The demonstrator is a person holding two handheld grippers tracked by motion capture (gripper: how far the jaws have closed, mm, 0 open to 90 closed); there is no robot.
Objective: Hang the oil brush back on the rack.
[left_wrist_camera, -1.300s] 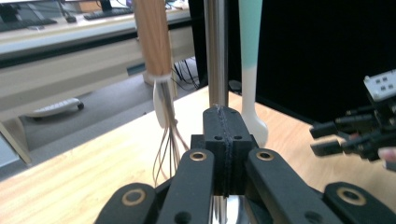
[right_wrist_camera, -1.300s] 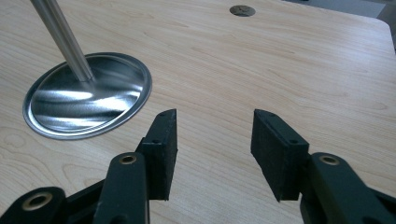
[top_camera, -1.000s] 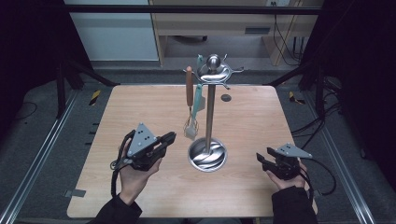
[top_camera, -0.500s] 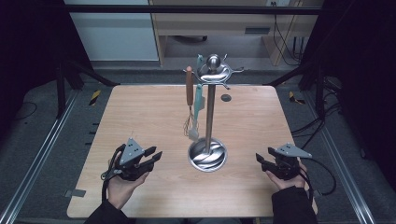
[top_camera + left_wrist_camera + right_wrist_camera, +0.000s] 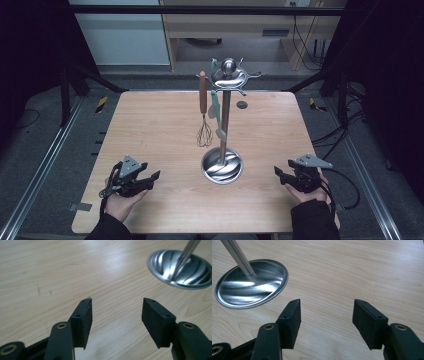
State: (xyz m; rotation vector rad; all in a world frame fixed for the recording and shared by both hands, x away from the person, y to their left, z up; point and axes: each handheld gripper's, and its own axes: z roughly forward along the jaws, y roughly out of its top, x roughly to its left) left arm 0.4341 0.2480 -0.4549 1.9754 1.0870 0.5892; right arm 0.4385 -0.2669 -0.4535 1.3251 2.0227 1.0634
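A steel utensil stand point(image 5: 224, 117) rises from a round dish base point(image 5: 222, 166) point(image 5: 178, 268) point(image 5: 249, 285) on the wooden table point(image 5: 150, 125). From its top hooks hang a whisk with a wooden handle point(image 5: 202, 112) and a pale teal utensil point(image 5: 216, 112). My left gripper point(image 5: 152, 177) point(image 5: 116, 308) rests low near the table's front left, open and empty. At the front right lies my right gripper point(image 5: 277, 172) point(image 5: 325, 307), also open with nothing between its pads; both point toward the base.
A small dark disc point(image 5: 242, 105) lies on the table behind the stand. Metal rails run along both sides of the table, and cables point(image 5: 345, 185) trail from the right gripper over the floor. A desk stands beyond the far edge.
My left gripper has drawn back from beside the whisk toward the front left edge and lowered to the table. The right gripper has stayed put.
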